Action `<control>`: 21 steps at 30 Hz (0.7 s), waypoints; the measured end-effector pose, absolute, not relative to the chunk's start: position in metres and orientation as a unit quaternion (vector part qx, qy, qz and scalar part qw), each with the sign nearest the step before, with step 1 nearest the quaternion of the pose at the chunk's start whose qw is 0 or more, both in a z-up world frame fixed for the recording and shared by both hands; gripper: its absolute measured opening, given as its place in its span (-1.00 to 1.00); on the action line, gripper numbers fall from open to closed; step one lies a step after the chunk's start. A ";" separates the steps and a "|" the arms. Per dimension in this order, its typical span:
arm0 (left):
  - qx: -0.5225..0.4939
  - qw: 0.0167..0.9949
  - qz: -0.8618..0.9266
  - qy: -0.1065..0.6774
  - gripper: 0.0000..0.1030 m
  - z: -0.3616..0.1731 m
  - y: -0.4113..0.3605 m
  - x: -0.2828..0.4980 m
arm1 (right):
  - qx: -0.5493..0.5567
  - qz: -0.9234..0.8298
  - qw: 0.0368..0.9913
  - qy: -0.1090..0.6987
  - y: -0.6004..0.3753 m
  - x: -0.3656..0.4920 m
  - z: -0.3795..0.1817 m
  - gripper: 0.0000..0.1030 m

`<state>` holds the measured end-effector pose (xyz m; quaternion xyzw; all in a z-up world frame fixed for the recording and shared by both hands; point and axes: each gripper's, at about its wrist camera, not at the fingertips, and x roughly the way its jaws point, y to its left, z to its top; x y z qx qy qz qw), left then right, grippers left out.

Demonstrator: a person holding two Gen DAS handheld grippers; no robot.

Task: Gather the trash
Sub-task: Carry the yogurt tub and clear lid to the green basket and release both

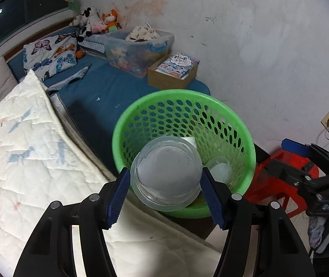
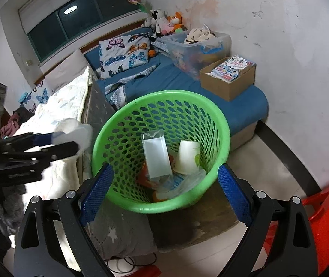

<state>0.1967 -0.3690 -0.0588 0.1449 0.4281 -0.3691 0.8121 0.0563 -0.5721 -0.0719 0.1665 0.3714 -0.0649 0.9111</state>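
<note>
My left gripper [image 1: 165, 175] is shut on a clear plastic cup [image 1: 166, 170], whose round base faces the camera. The cup hangs over the near rim of a green mesh basket [image 1: 164, 94]. In the right wrist view that gripper [image 2: 56, 143] comes in from the left with the whitish cup [image 2: 76, 131] beside the basket [image 2: 160, 94]. My right gripper [image 2: 165, 170] is open, its blue pads either side of the basket's near rim, holding nothing. In the basket lie a white carton [image 2: 157, 159], a paper cup [image 2: 187, 157], an orange wrapper and clear plastic.
A bed with a white quilt [image 1: 26, 150] lies to the left, with a blue mattress [image 2: 176, 78] behind the basket. On the mattress are a cardboard box [image 2: 229, 76] and a clear storage bin [image 2: 199, 43]. A red stool [image 2: 326, 210] stands to the right. The white wall is close behind.
</note>
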 end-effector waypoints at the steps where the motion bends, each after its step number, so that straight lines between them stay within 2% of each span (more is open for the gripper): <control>1: 0.146 0.811 -0.367 0.432 0.17 -0.062 -0.371 0.197 | 0.168 -0.064 0.911 0.372 -0.572 0.055 -0.072 0.78; 9: 0.130 0.801 -0.372 0.451 0.21 -0.076 -0.378 0.200 | 0.176 -0.065 0.910 0.369 -0.571 0.047 -0.071 0.78; 13: 0.128 0.802 -0.370 0.451 0.38 -0.076 -0.377 0.199 | 0.173 -0.065 0.912 0.366 -0.568 0.044 -0.068 0.78; 21: 0.115 0.816 -0.363 0.435 0.53 -0.055 -0.346 0.190 | 0.177 -0.060 0.914 0.359 -0.556 0.041 -0.061 0.78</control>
